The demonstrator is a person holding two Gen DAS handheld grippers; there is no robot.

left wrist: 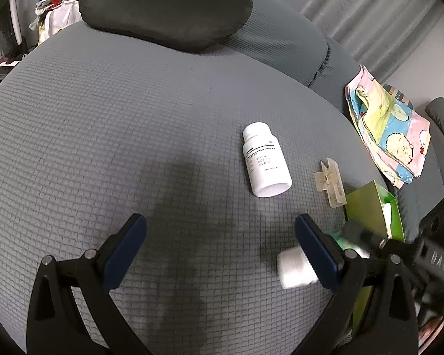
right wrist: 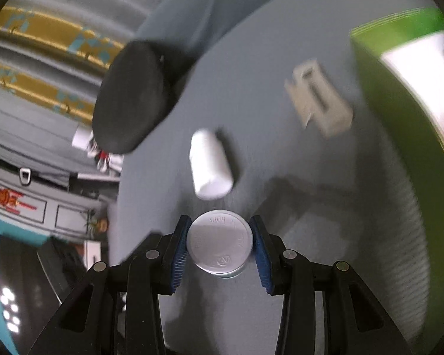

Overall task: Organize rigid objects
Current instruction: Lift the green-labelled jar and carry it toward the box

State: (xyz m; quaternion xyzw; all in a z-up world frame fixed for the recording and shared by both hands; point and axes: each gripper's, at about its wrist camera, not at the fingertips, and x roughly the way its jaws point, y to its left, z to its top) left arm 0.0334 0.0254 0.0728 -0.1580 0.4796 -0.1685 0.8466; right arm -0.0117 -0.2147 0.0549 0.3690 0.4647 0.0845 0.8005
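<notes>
Right wrist view: the right gripper is clamped on a small white bottle, one blue pad against each side of it, with the round embossed end facing the lens. The pinch across the body suits a smooth cylinder, since the ribbed pads bite on opposite sides and keep it from rolling. The frame is smeared, so the hand is probably in motion.

A second white bottle lies on its side on the grey cushion, just beyond the held one. A pale beige plastic piece lies farther off, near the green box at the right edge. The box stands with an open top and white contents showing. It looks like the collecting place, which would explain why the bottle is carried on that side.

Left wrist view: the left gripper hangs wide open over the cushion with nothing between its pads, seemingly waiting its turn. The held bottle shows blurred beside the left gripper's right finger, close to the box. The lying bottle is crisp here, with a white cap, a printed label and a flat base turned toward the camera. The plastic piece is translucent and notched, and lies between that bottle and the box. A patterned cloth lies beyond them, and a dark pillow rests at the back.
</notes>
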